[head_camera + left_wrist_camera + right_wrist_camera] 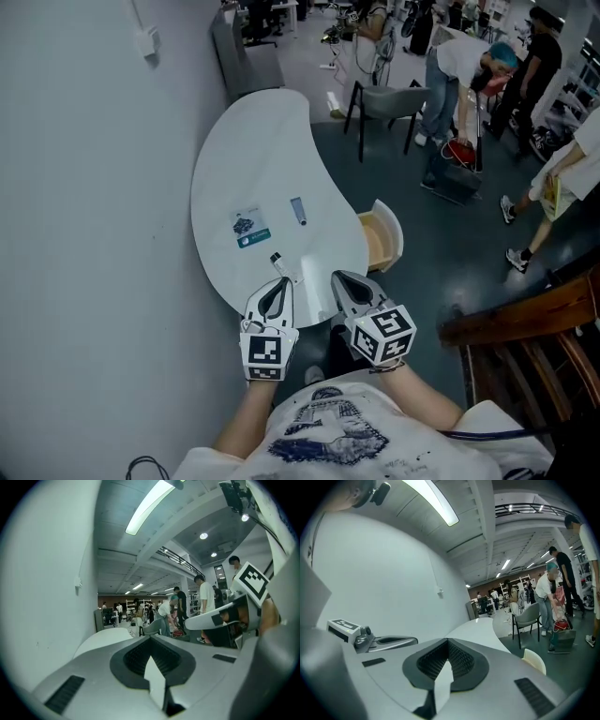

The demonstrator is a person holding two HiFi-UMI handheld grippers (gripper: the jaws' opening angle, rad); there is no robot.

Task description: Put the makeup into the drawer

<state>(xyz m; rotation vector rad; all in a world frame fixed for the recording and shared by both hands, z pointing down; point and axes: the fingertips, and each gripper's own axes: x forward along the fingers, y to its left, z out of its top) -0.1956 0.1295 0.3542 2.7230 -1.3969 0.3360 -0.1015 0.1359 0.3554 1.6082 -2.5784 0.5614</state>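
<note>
reaching toward the table (253, 141) appears the step in hand; jaws should part before descent. left gripper (278, 285) and right gripper (339, 278) both closed, empty, side by side at table's near edge, pointing slightly downward. makeup tube (298, 210) lies mid-table, capped stick (278, 263) nearer; open drawer (392, 230) at table's right edge.

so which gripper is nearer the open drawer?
Right. The right gripper sits just left of the drawer in the head view; the left gripper is farther left, beyond it.
</note>
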